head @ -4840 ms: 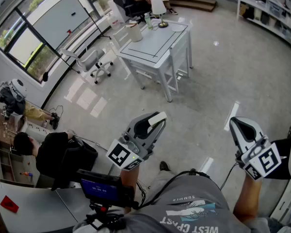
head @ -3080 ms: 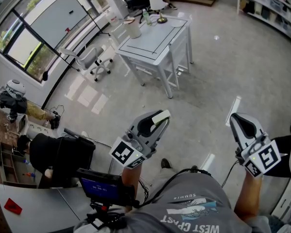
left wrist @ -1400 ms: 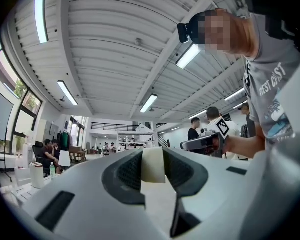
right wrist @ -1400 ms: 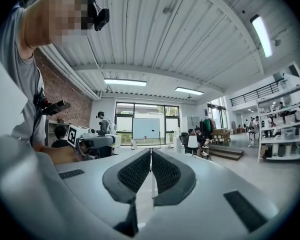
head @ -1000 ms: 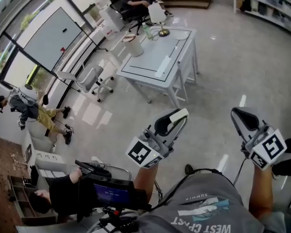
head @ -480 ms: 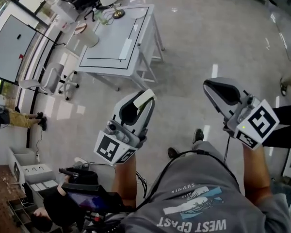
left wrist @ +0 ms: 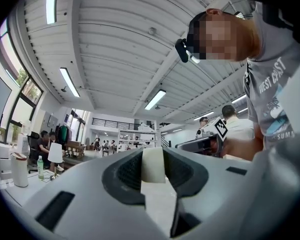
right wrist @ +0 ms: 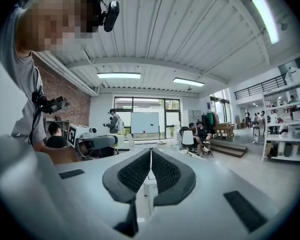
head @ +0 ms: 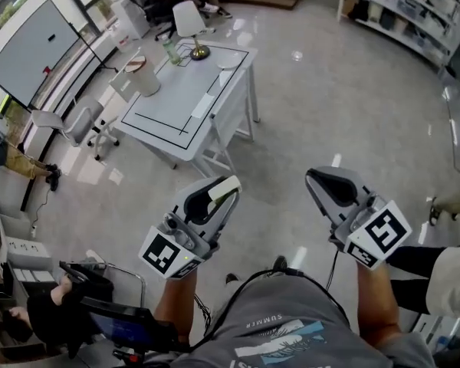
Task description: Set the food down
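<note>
1. The food [left wrist: 152,165], a pale block, sat clamped in the left gripper [head: 221,195], in the air off the white table's [head: 169,106] near edge.
2. The right gripper [head: 316,179] was closed and empty.
3. Bare floor [head: 345,106] lay open between table and grippers.
4. The shirt [head: 291,324] read "SUMMER".

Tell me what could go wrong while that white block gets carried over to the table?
1. The left gripper pinches the pale block only at its jaw tips, and the white table is some way ahead, so the block might slip out and land on the floor.
2. The table's far end holds a lamp, a bottle and a white container; setting down near them could knock one over.
</note>
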`<action>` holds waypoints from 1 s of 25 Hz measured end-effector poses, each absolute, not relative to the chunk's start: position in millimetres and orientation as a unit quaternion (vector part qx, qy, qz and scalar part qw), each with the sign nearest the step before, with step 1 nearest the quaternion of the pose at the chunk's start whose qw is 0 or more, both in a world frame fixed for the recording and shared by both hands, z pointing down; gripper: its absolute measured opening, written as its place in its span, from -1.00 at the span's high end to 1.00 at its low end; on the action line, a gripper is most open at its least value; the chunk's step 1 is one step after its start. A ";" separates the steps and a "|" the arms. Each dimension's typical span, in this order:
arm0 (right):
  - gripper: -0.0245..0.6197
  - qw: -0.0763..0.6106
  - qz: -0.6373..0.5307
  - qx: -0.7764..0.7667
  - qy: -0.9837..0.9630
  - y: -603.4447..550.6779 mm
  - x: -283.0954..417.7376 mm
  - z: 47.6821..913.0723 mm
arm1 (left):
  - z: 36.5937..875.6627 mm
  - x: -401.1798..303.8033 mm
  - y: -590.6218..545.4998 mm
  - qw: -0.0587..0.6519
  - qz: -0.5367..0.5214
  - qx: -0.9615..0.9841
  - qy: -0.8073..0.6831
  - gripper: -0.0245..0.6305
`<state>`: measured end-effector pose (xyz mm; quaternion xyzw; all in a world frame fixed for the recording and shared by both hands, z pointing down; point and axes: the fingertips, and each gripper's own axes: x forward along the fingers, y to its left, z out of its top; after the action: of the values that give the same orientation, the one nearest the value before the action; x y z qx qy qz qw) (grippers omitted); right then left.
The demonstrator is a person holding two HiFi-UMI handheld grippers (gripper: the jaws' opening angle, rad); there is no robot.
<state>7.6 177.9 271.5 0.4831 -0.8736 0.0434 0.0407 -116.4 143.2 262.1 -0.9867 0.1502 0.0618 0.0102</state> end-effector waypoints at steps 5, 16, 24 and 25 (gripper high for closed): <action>0.90 0.042 0.029 0.473 -0.879 157.3 56.7 257.8 | 246.9 -69.9 129.2 0.030 0.076 -0.984 0.161 0.60; 0.90 0.040 0.047 0.474 -0.878 111.3 53.3 265.0 | 251.4 -68.6 82.4 0.023 0.064 -0.986 0.153 0.60; 0.90 0.034 0.056 0.512 -0.857 82.6 31.9 289.5 | 271.3 -81.8 46.5 0.016 0.067 -0.992 0.108 0.60; 0.90 0.035 0.060 0.518 -0.853 85.8 34.5 277.7 | 265.0 -80.2 48.0 0.023 0.059 -0.993 0.097 0.60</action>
<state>34.5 85.8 277.7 0.5180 -0.8525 0.0604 0.0352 -80.2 48.0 265.0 -0.9933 0.0966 0.0590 0.0233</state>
